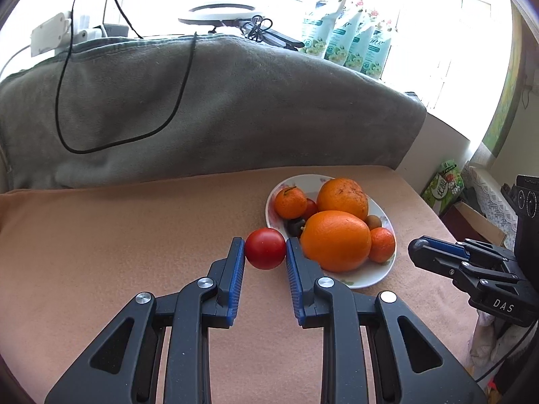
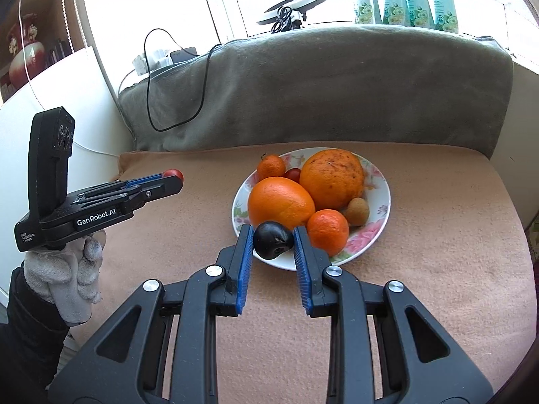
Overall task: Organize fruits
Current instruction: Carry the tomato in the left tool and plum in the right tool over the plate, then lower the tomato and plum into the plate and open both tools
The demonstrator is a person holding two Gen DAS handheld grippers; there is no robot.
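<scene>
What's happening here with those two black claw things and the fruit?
A person is sorting fruit with a handheld claw in each hand. The left claw grips a small red tomato, and the right claw grips a dark plum. Both are held near a floral plate that holds oranges and smaller fruit, on a peach-coloured cloth.

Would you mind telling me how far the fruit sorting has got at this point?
Nothing looks sorted yet: no fruit lies on the peach cloth. In hand: the left gripper is shut on a red tomato, the right gripper on a dark plum. Left on the floral plate: two large oranges, two tangerines, a small red fruit and a small brown fruit.
</scene>
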